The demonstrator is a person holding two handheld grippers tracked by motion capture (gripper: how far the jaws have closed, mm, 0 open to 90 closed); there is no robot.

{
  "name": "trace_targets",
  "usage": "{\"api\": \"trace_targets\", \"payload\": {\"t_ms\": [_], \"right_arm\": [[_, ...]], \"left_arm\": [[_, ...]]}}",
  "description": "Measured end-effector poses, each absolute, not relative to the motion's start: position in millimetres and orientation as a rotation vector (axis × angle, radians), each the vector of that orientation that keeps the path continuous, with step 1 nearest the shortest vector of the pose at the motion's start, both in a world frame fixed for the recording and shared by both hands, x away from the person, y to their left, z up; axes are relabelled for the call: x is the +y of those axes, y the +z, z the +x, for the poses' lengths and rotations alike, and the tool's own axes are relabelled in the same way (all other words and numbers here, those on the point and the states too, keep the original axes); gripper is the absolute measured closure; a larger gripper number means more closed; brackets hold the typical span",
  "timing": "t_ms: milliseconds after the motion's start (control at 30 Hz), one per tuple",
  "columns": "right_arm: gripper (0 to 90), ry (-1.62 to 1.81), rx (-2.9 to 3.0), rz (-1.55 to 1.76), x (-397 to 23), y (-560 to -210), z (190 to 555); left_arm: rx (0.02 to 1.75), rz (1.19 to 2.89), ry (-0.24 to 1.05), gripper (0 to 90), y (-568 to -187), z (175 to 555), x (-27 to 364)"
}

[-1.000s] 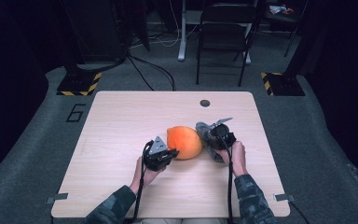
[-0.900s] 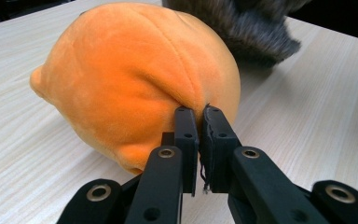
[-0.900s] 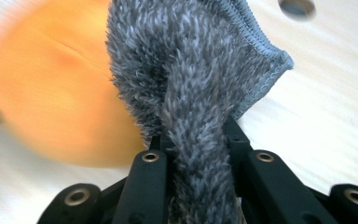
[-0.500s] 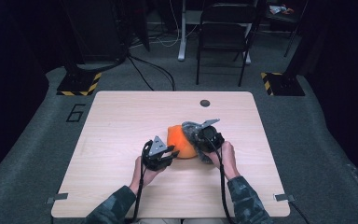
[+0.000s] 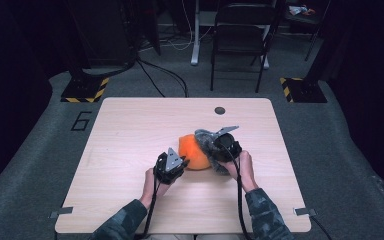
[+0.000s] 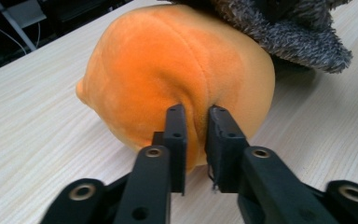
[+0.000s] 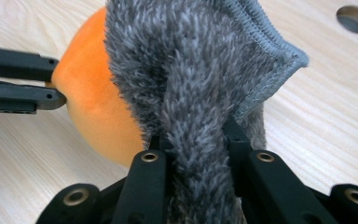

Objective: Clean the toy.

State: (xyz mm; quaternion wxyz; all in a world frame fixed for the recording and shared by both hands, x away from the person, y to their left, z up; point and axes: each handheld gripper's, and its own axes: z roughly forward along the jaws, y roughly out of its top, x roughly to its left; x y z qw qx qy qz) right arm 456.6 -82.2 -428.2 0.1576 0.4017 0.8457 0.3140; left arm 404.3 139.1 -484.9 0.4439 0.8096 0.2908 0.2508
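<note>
- The work in hand looks like pulling a grey fuzzy cloth (image 5: 211, 145) over an orange plush (image 5: 192, 152) that sits near the middle of the table (image 5: 130, 130).
- The cloth already covers the plush's right side and part of its top; the left side is bare orange, so the covering seems roughly half done.
- The left gripper (image 6: 196, 140) pinches a fold of the plush's skin; its jaws have just been closing, and the fold is squeezed between the pads.
- The right gripper (image 7: 196, 135) is clamped on a bunched strip of the cloth, which runs up between its jaws.
- Left to do, by judgement: draw the cloth across the bare side, then let go.
- The high view shows both hands flanking the plush and a small round hole (image 5: 220, 110) toward the table's far edge.
- The left gripper view shows the pinched crease in the plush.
- The right gripper view shows the cloth's stitched hem (image 7: 265, 42) and, at its left edge, the left gripper's jaw tips on the plush.
- Whether the cloth reaches under the plush cannot be told.
</note>
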Motion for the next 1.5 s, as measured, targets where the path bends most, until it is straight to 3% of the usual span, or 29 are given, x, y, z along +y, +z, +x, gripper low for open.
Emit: {"api": "trace_targets", "payload": {"t_ms": [367, 600, 967, 1333, 1500], "right_arm": [[74.9, 0.981, 2.387, 1.017, -64.6, -398.4, 436.5], [75.1, 0.894, 2.412, 1.028, -55.6, -417.0, 440.0], [75.1, 0.836, 2.384, 1.164, -82.9, -434.7, 458.8], [75.2, 0.658, 2.412, 1.327, -103.2, -475.3, 475.8], [75.4, 0.702, 2.400, 1.311, -110.4, -463.9, 477.1]], "left_arm": [[0.643, 1.979, 0.603, 87.0, -470.8, 395.0, 136.1], [0.643, 1.996, 0.571, 87.1, -473.6, 397.5, 136.8], [0.662, 2.000, 0.546, 87.1, -475.5, 400.3, 139.1], [0.649, 2.003, 0.545, 87.0, -477.0, 400.2, 138.3], [0.645, 2.006, 0.539, 87.0, -477.3, 400.7, 139.1]]}}
